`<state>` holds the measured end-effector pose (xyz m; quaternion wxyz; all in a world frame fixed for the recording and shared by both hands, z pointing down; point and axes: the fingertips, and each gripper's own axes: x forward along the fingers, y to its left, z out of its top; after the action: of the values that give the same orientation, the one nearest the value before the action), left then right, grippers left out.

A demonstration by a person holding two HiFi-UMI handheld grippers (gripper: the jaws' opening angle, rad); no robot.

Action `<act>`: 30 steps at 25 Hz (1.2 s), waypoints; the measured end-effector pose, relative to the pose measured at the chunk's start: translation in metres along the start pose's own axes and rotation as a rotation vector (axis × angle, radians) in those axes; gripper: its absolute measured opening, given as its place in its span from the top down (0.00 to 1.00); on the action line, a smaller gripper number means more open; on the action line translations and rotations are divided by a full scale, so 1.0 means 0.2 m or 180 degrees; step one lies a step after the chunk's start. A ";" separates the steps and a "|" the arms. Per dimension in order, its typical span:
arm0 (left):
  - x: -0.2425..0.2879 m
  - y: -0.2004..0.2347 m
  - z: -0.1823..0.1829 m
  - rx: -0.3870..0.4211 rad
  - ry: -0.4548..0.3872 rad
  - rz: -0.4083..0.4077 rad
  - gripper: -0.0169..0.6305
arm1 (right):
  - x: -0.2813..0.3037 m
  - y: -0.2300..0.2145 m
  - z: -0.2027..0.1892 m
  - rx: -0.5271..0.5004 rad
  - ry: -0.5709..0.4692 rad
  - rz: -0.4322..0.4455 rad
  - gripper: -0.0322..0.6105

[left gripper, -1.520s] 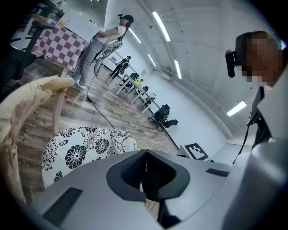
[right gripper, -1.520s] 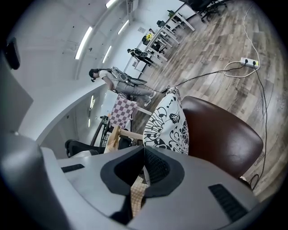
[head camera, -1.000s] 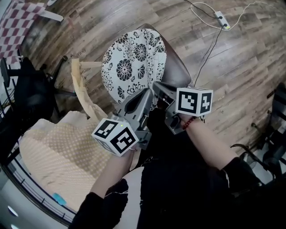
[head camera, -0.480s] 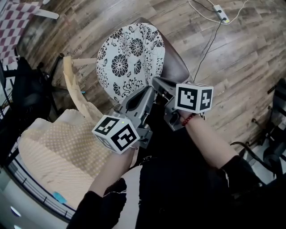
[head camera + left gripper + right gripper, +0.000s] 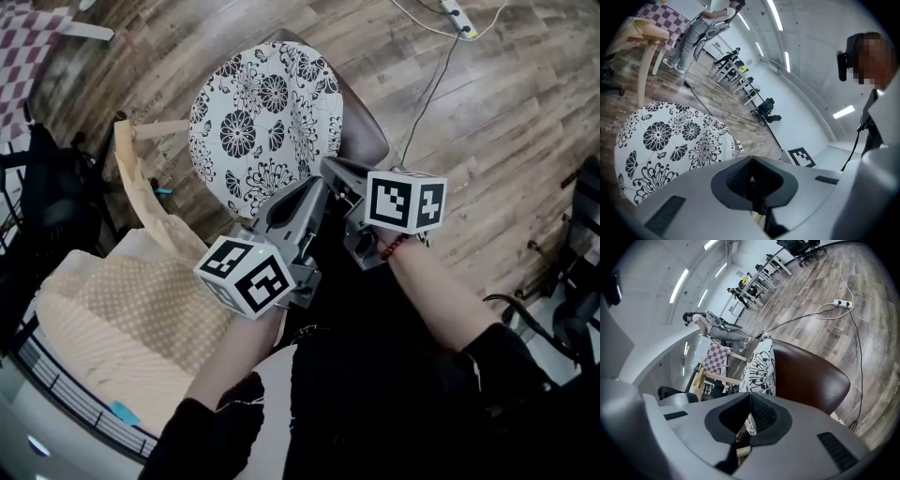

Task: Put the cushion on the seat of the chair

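Observation:
The round white cushion [image 5: 267, 117] with black flowers lies tilted over the left part of the brown chair seat [image 5: 367, 141]. In the right gripper view the cushion [image 5: 762, 364] shows edge-on beside the seat [image 5: 806, 376], and its near edge runs down into the closed jaws. My right gripper [image 5: 330, 169] is shut on that edge. My left gripper [image 5: 314, 192] sits just beside it at the cushion's near rim, jaws closed. In the left gripper view the cushion [image 5: 665, 145] spreads out to the left of the jaws, and I see nothing held between them.
A beige dotted cushion pile [image 5: 122, 309] and a pale wooden frame [image 5: 141, 192] stand at the left. A black office chair [image 5: 47, 187] is beyond them. A cable runs to a power strip [image 5: 457, 16] on the wooden floor. Dark chair bases [image 5: 562, 309] sit at the right.
The cushion and chair have drifted up and left in the head view, and more of the cushion's face shows. Both grippers hold nearly the same places, still closed.

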<state>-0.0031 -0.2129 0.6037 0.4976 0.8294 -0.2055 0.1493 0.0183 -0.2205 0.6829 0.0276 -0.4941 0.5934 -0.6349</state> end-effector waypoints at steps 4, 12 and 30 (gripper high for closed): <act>0.03 0.01 -0.03 -0.0020 0.0028 0.0009 0.95 | 0.00 -0.06 -0.01 0.0027 0.0015 -0.0046 0.93; 0.11 0.03 -0.08 -0.0081 0.0115 0.0043 0.95 | 0.04 -0.16 0.00 0.0009 0.0074 -0.0162 0.93; 0.28 0.12 -0.21 -0.0291 0.0360 0.0189 0.95 | 0.10 -0.45 0.03 0.0184 0.0355 -0.0415 0.93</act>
<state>0.0330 -0.1966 0.6665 0.5411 0.7895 -0.2083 0.2011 0.0624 -0.2111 0.7637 -0.0325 -0.4945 0.5420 -0.6787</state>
